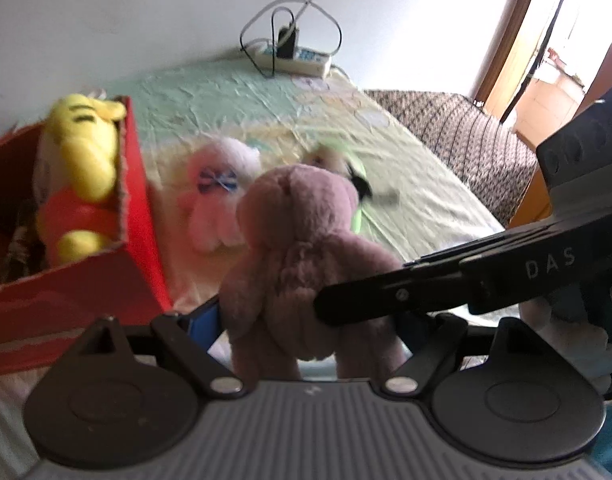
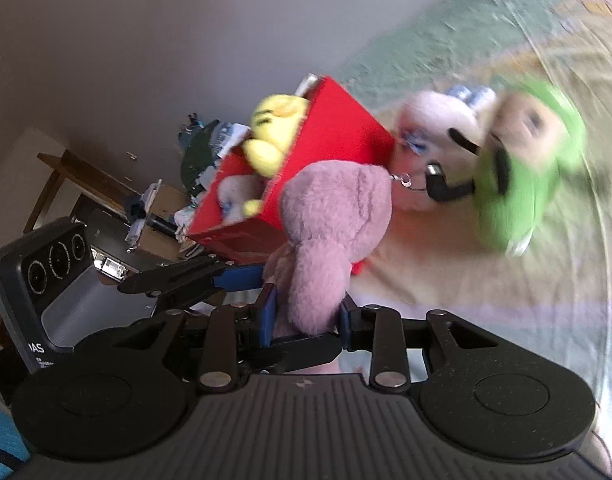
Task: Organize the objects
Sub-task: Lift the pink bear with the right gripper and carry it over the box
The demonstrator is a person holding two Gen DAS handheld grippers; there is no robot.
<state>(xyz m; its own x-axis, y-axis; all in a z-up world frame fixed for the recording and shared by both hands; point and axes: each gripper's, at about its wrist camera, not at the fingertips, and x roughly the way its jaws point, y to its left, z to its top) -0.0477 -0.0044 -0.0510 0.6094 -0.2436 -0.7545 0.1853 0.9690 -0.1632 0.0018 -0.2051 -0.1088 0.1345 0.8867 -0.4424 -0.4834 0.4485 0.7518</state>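
A mauve plush bear (image 1: 301,248) is held between both grippers above the bed. My left gripper (image 1: 306,320) is shut on its lower body. My right gripper (image 2: 306,312) is shut on the same bear (image 2: 330,224); its finger (image 1: 386,292) crosses in from the right in the left wrist view. A red box (image 1: 133,200) at the left holds a yellow plush bear (image 1: 81,160) in a red shirt. A pink plush (image 1: 217,192) and a green plush (image 2: 518,168) lie on the bed behind.
The bed has a pale green and yellow sheet (image 1: 245,92). A white power strip (image 1: 293,56) with cables sits at the far end by the wall. A dark patterned blanket (image 1: 466,132) lies at the right. A cluttered table (image 2: 117,216) stands beyond the box.
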